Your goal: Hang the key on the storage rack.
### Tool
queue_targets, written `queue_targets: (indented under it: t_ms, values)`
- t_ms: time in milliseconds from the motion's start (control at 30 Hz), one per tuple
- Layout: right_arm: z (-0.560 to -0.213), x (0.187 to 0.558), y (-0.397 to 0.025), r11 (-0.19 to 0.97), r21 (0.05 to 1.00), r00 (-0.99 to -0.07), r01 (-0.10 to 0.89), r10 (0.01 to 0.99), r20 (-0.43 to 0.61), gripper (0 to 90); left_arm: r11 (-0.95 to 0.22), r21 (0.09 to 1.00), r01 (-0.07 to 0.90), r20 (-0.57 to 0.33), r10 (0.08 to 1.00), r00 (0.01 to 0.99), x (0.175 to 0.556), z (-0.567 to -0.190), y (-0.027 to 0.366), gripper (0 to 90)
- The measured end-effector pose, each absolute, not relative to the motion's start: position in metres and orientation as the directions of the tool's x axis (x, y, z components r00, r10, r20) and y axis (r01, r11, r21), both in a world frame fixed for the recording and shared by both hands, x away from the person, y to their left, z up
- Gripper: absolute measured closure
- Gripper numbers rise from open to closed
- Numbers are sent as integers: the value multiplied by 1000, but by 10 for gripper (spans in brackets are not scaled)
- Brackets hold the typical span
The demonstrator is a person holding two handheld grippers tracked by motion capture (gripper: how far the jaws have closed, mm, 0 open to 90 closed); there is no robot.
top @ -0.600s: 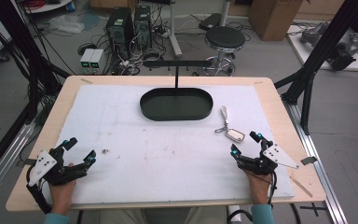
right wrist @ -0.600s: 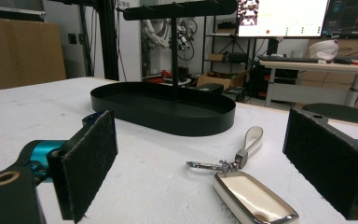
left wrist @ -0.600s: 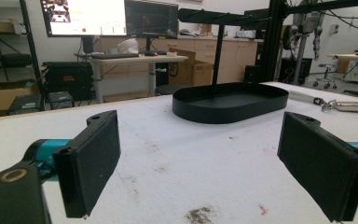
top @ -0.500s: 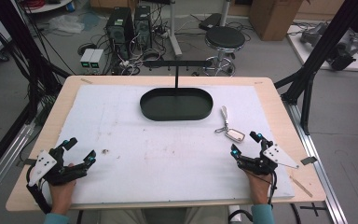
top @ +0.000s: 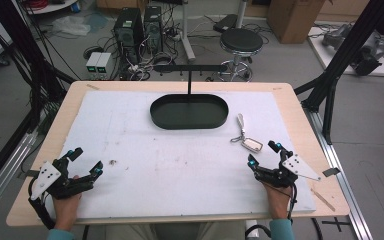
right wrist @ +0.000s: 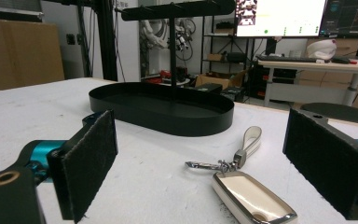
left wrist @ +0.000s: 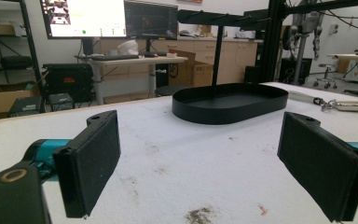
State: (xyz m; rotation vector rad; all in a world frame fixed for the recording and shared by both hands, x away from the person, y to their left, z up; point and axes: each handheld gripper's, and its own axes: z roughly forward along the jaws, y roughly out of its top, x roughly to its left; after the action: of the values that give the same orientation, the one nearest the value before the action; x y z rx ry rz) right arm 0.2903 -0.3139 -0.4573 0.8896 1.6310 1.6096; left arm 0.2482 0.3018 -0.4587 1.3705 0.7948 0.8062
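The key fob (top: 252, 144) lies on the white mat right of centre, just beyond the right gripper (top: 264, 154), whose jaws gape wide and empty. At lower left the left gripper (top: 85, 160) is spread wide too. Farther back sits the black oval tray (top: 189, 122).

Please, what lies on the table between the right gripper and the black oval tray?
In the high view, a silver key fob with a white strap lies on the white mat between the right gripper and the black oval tray; nothing else lies there.
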Motion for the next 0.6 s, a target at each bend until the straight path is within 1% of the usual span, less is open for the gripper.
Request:
queue_targets:
  t_ms: [267,433,600]
  values:
    - [-457,291,-313,14,1000,-537,16,844,-3,94,39,999,-26,-20,859,511,249,-459,302,135]
    - [-455,291,-309,57,998,-543,20,839,-37,94,32,999,-27,-14,859,511,249,-458,302,135]
    - [-450,294,-310,78,995,-552,58,833,-34,94,36,999,-24,-19,860,510,249,-459,302,135]
